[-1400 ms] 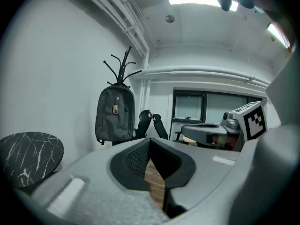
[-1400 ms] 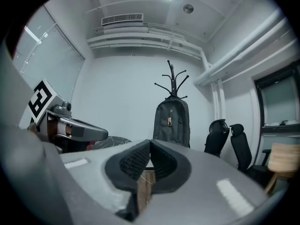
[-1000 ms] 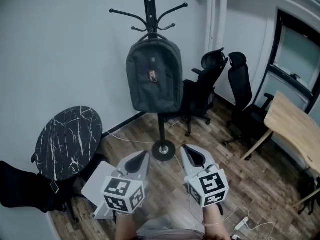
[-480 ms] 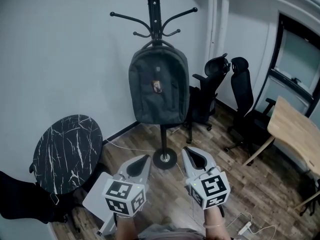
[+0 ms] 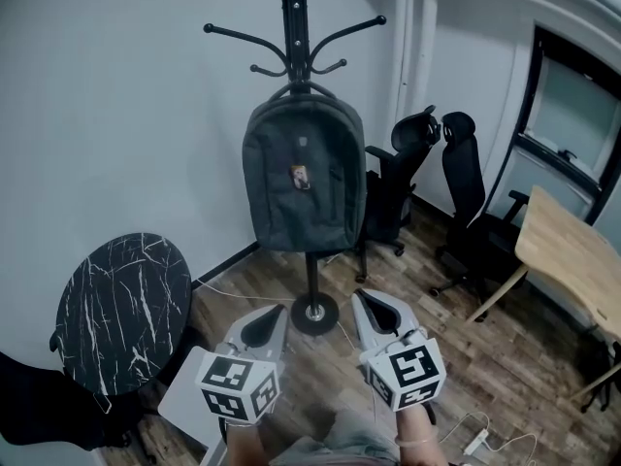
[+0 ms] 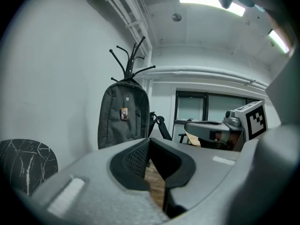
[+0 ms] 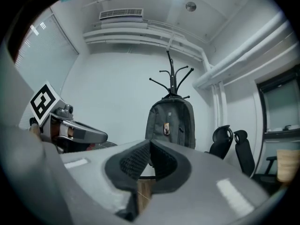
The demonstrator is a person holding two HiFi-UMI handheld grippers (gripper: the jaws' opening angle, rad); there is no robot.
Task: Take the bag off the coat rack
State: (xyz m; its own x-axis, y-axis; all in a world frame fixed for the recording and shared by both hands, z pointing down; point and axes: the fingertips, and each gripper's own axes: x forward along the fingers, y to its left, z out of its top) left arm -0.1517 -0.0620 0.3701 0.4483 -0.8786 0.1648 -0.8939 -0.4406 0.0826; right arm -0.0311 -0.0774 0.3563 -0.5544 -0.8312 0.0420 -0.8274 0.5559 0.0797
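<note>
Bag [image 5: 303,175] (dark grey backpack) hangs on the coat rack [image 5: 294,27] at the far wall, well apart from the near left gripper [image 5: 265,329] and right gripper [image 5: 377,311], both closed, empty.

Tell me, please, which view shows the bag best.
The head view: the bag appears large and whole, hanging on the rack by its top loop. The left gripper view and the right gripper view show it smaller, with its lower edge partly hidden.
</note>
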